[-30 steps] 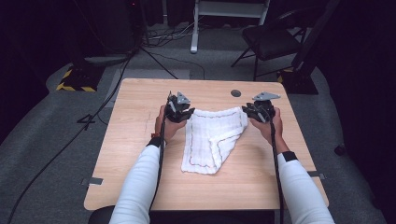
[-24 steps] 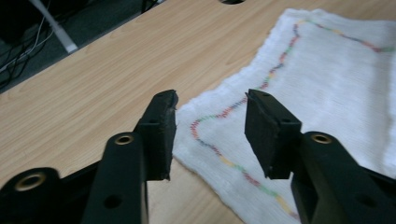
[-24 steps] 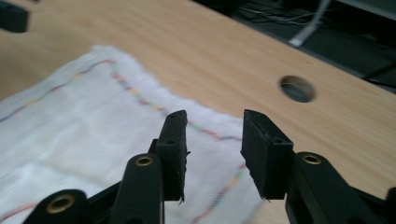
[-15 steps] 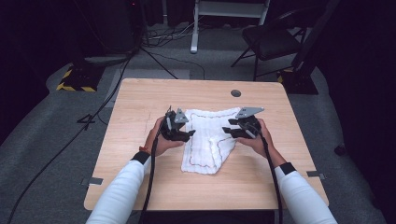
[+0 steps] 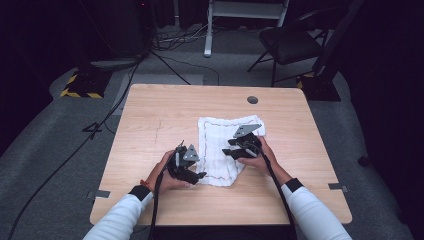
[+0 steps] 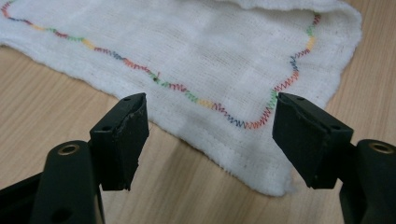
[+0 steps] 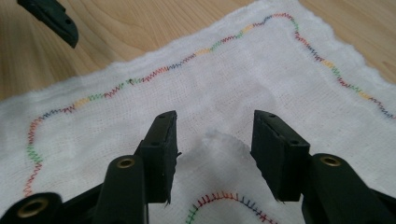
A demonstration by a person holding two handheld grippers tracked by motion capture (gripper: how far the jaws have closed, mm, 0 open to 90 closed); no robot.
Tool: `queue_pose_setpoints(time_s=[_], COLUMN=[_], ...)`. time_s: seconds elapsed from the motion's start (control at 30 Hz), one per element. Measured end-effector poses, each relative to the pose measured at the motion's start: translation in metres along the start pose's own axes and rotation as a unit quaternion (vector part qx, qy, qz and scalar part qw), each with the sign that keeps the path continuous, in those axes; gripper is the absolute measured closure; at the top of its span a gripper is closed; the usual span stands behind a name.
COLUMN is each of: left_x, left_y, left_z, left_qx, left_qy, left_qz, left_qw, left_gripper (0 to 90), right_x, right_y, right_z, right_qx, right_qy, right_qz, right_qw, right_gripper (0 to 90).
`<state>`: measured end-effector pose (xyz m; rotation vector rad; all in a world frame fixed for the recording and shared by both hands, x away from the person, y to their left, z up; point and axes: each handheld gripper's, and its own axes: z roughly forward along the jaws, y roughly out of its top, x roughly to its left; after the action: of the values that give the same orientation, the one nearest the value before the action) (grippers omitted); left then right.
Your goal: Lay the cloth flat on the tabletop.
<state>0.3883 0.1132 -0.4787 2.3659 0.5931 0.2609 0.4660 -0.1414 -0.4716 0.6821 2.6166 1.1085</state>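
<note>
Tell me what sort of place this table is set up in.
Likely a recording studio or lab: a lone wooden table on grey carpet, cables trailing across the floor, dark surroundings, and a folding chair behind.

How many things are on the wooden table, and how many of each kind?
White woven cloth with rainbow zigzag stitching: 1
Black hand-held grippers, left and right, both with jaws open: 2
Light wooden table with a small dark round hole cover: 1
Total: 4 things, counting the table itself.
</note>
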Motion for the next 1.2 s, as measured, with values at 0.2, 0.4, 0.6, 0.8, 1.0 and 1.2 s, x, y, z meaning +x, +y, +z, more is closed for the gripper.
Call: queue_pose_setpoints(time_s=[0.2, 0.4, 0.6, 0.8, 1.0, 1.2], left_x=[0.002, 0.004, 0.004, 0.004, 0.000, -0.001], left_y=[-0.005, -0.013, -0.017, -0.020, -0.024, -0.025], left_z=[0.010, 0.013, 0.013, 0.013, 0.011, 0.010], left_qx=[0.022, 0.001, -0.013, -0.026, -0.028, -0.029], left_qy=[-0.014, -0.024, -0.022, -0.022, -0.009, -0.006], left_qz=[-0.011, -0.027, -0.022, -0.022, -0.033, -0.036], left_qw=[0.9996, 0.9994, 0.9994, 0.9992, 0.9990, 0.9989], left_gripper=[27.0, 23.0, 22.7, 22.7, 22.5, 22.5], right_x=[0.008, 0.005, 0.006, 0.005, 0.008, 0.016], right_y=[0.000, -0.005, -0.008, -0.015, -0.036, -0.053], right_z=[0.014, 0.015, 0.000, -0.027, -0.067, -0.095], right_qx=[0.021, 0.026, 0.010, -0.005, -0.012, -0.017], right_qy=[-0.007, -0.027, -0.034, -0.034, -0.056, -0.062], right_qz=[-0.016, -0.013, -0.017, -0.018, -0.018, -0.024], right_qw=[0.9996, 0.9992, 0.9992, 0.9992, 0.9982, 0.9976], right_gripper=[58.0, 78.5, 89.0, 89.6, 89.8, 89.8])
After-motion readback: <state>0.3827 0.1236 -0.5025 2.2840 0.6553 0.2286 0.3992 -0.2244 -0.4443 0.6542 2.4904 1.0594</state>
